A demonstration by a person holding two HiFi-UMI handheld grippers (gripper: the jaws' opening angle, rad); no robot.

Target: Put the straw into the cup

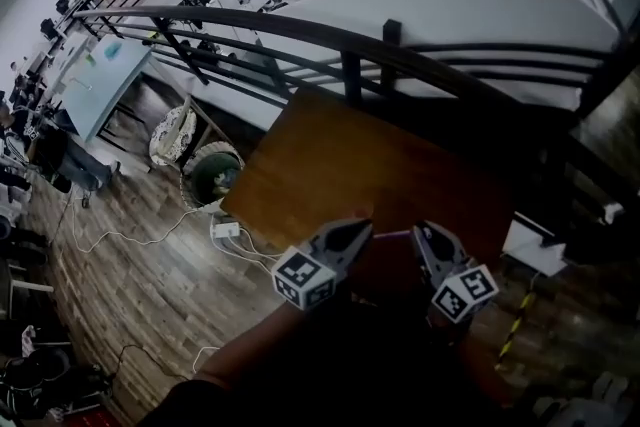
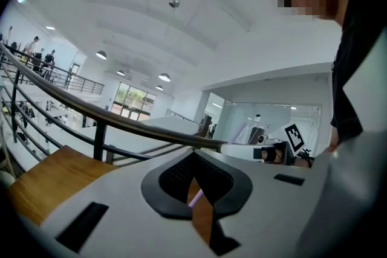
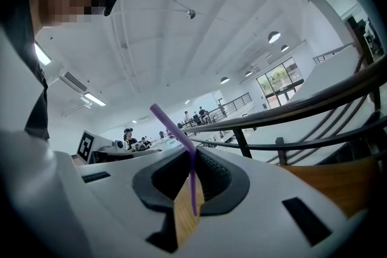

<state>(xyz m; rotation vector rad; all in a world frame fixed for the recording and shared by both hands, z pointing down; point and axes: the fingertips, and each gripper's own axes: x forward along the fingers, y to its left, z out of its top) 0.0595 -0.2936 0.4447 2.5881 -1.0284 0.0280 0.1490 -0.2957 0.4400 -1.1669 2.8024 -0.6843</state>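
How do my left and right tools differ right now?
The right tool is shut on a purple straw that bends above its jaws; the left tool shows only a pale purple sliver in its gap, grip unclear. In the head view the left tool angles right and the right tool angles left, tips converging. Both are over the wooden table.

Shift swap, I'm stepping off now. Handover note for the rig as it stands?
Right gripper: shut on the purple straw, one end sticking up.
Left gripper: jaws together; a lilac sliver shows in their gap, held or not I can't tell.
Both hang over the wooden table.
Cup: in no view.
Done: straw in grip.
Left: find the cup, put the straw in.
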